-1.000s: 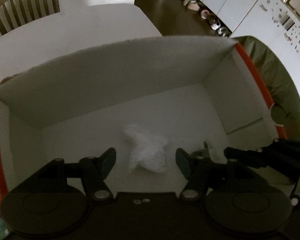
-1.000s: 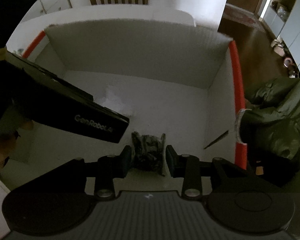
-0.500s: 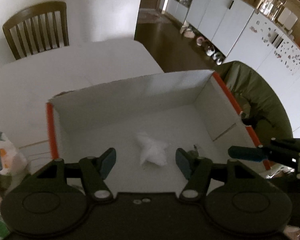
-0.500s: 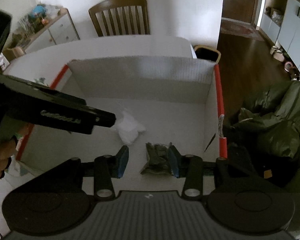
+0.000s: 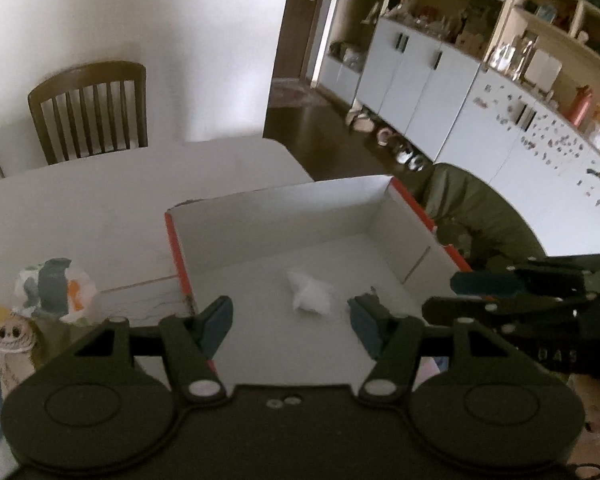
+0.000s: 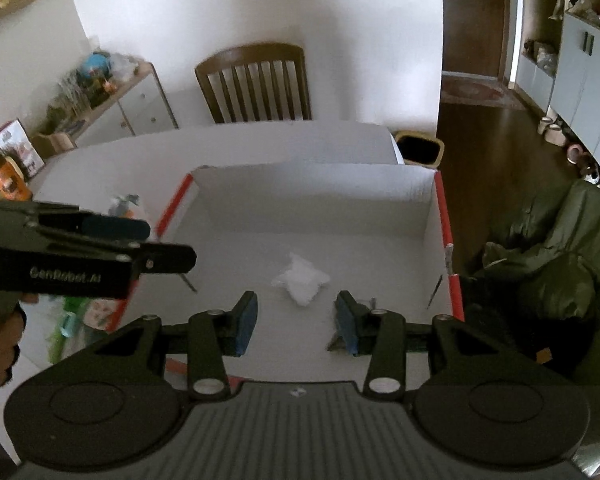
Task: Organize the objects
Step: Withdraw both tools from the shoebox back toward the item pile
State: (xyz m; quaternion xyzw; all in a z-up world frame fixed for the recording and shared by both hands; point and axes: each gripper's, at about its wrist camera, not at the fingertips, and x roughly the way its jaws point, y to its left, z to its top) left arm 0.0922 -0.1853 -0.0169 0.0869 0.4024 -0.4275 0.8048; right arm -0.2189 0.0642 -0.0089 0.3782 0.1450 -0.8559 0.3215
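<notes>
Both claws have risen out of the box since a second ago; the box, which then filled each view, now sits smaller below them with the room showing around it. Left claw (image 5: 290, 322) released, blue pads wide apart, nothing between them, hanging over the near left part of the box. Right claw (image 6: 296, 322) also released and empty; the dark packet it had between its pads a second ago now lies on the box floor.

White box (image 6: 312, 196) with orange-red rim edges stands open on the white surface (image 5: 100, 200). On its floor, near the middle, a crumpled white wad (image 6: 302, 278), tissue or plastic film, too blurred to tell which. Dark packet (image 6: 340, 340) lies just right of the wad, mostly hidden behind the right claw's right pad in the right wrist view.

Outside the box's left wall, on the surface: a patterned bundle (image 5: 54, 290) and a small owl-faced figure (image 5: 12, 340). Wooden chair (image 6: 256, 82) at the far side of the surface. Olive green jacket (image 6: 552, 256) heaped just beyond the box's right wall. A hand (image 6: 0, 344) grips the left device at the frame edge.
</notes>
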